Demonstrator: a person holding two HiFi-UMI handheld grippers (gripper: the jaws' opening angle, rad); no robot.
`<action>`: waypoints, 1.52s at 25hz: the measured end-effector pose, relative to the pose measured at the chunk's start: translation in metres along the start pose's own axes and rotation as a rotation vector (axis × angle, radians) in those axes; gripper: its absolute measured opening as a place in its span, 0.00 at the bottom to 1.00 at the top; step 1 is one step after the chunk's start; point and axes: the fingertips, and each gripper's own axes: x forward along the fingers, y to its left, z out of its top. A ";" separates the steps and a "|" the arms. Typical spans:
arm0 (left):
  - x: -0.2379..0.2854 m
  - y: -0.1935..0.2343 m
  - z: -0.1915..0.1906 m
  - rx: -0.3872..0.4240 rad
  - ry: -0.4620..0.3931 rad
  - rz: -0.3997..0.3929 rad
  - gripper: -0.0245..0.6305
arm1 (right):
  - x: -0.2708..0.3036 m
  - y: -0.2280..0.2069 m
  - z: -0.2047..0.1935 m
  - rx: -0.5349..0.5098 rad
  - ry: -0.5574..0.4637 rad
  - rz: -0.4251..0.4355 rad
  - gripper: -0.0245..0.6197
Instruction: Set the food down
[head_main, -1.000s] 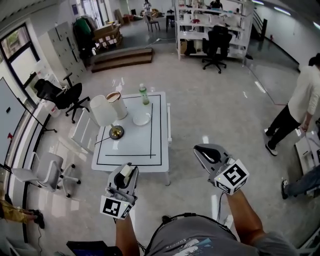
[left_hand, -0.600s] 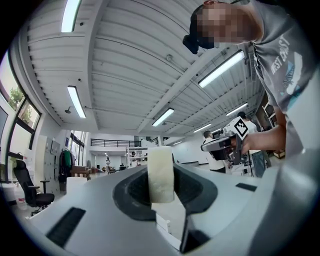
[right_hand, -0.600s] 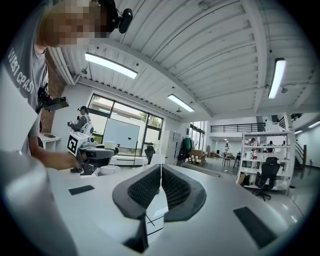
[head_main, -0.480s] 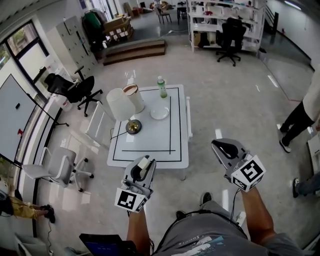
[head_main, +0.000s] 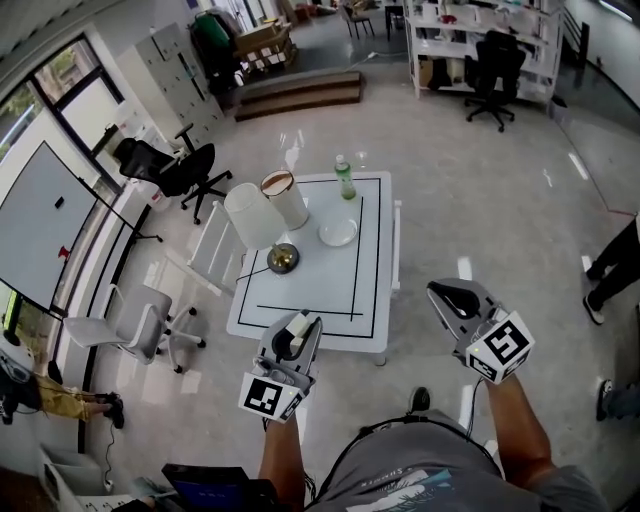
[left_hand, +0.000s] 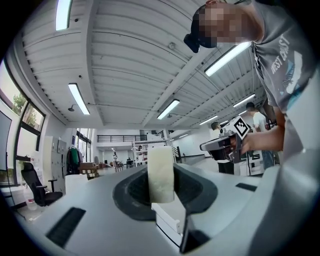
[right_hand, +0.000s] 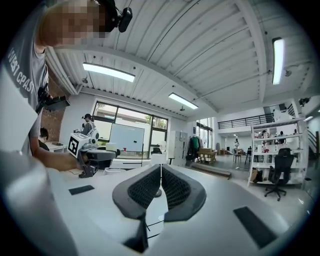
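My left gripper is shut on a pale, whitish piece of food. In the left gripper view the food stands upright between the dark pads. The left gripper hangs just before the near edge of a white table with a black line border. On the table's far half lies a white plate with nothing on it. My right gripper is off the table's right front corner. In the right gripper view its jaws meet with nothing between them.
On the table stand a lamp with a white shade, a white cylinder with a brown rim and a green bottle. A white chair sits at the table's left. Office chairs are further left, a person's legs at right.
Both grippers have moved toward the table, which now lies nearer and more central in the head view. The left gripper still holds the food; the right stays shut.
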 end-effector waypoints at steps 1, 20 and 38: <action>0.008 0.000 0.000 0.004 0.004 0.007 0.18 | 0.001 -0.009 -0.001 0.001 -0.003 0.008 0.05; 0.118 -0.014 -0.003 0.042 0.087 0.074 0.18 | 0.015 -0.115 0.008 0.030 -0.066 0.140 0.05; 0.158 0.000 -0.011 0.039 0.077 0.106 0.18 | 0.051 -0.148 -0.028 0.092 -0.044 0.187 0.05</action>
